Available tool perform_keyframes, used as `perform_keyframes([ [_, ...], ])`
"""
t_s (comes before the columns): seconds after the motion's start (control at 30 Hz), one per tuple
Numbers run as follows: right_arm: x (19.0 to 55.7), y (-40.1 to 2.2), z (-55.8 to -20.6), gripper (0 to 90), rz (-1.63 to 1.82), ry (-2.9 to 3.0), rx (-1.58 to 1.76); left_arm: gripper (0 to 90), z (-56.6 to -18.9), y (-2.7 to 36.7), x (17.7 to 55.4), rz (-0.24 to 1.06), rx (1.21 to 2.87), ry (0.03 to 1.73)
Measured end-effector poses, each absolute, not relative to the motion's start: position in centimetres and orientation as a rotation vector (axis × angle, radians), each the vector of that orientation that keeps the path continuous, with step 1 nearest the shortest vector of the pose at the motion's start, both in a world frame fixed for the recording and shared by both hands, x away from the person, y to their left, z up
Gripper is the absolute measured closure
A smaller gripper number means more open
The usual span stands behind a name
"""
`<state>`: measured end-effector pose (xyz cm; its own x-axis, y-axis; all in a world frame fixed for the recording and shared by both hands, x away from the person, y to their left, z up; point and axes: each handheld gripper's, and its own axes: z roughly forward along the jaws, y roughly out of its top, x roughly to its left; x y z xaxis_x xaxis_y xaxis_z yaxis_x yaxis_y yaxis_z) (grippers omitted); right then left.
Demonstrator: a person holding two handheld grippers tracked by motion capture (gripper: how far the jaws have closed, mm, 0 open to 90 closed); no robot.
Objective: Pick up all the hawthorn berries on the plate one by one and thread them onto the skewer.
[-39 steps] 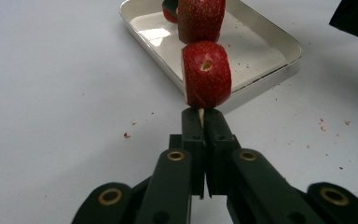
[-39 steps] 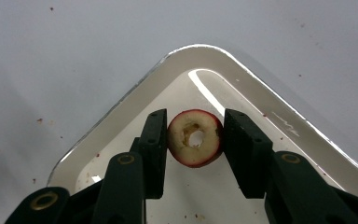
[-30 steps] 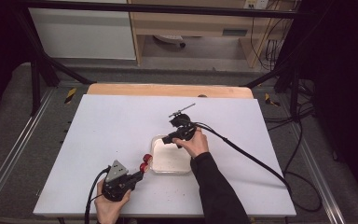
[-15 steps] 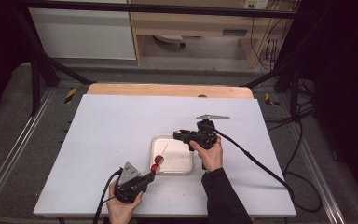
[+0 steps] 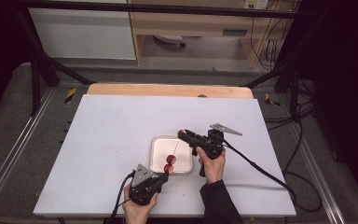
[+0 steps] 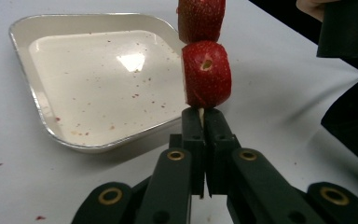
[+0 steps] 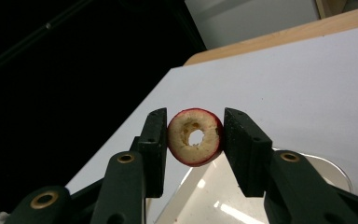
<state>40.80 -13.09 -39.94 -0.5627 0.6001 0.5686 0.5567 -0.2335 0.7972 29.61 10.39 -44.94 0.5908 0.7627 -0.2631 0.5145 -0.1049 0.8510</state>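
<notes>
Left gripper (image 5: 164, 173): jaws together, clamped on the lower end of a thin wooden skewer (image 5: 174, 150). In the left gripper view the stick comes up right between the jaws, and two red fruit slices (image 6: 206, 73) sit threaded on it, stacked one above the other, the lower one just above the jaw tips.

Landmark is the white tray (image 5: 158, 144) on the bench (image 5: 107, 135). The tray's inside is bare apart from red and brown specks. From the high view the skewer and its slices sit over the tray's near half, the skewer slanting up and away toward the right gripper. Left gripper body is just off the tray's near edge, hand below it.

Right gripper (image 5: 182, 134): jaws clamped on a third slice (image 7: 195, 136), a cored ring with red skin, pale flesh and a hole through the middle, the pads pressing on its rim from both sides. It hangs above the tray's far right corner, at the skewer's top end; can't tell whether stick and ring touch.
</notes>
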Motion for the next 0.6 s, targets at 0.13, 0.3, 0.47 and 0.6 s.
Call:
perform_keyframes([
  [0.13, 40.53, -12.95, -39.88, 61.6, 2.004, 1.878, 1.448, 88.2, -44.88, 9.84, 29.69, 0.279, 1.728, 1.070],
  [0.3, 40.35, -12.80, -39.87, 61.6, 2.056, 1.833, 1.440, 88.2, -44.73, 9.40, 29.84, 0.270, 1.703, 1.071],
  [0.47, 40.16, -12.77, -39.76, 61.6, 2.091, 1.802, 1.434, 88.2, -44.81, 9.28, 30.01, 0.261, 1.688, 1.081],
  [0.6, 40.10, -12.71, -39.78, 61.6, 2.113, 1.794, 1.436, 88.2, -44.82, 9.26, 30.01, 0.262, 1.684, 1.078],
])
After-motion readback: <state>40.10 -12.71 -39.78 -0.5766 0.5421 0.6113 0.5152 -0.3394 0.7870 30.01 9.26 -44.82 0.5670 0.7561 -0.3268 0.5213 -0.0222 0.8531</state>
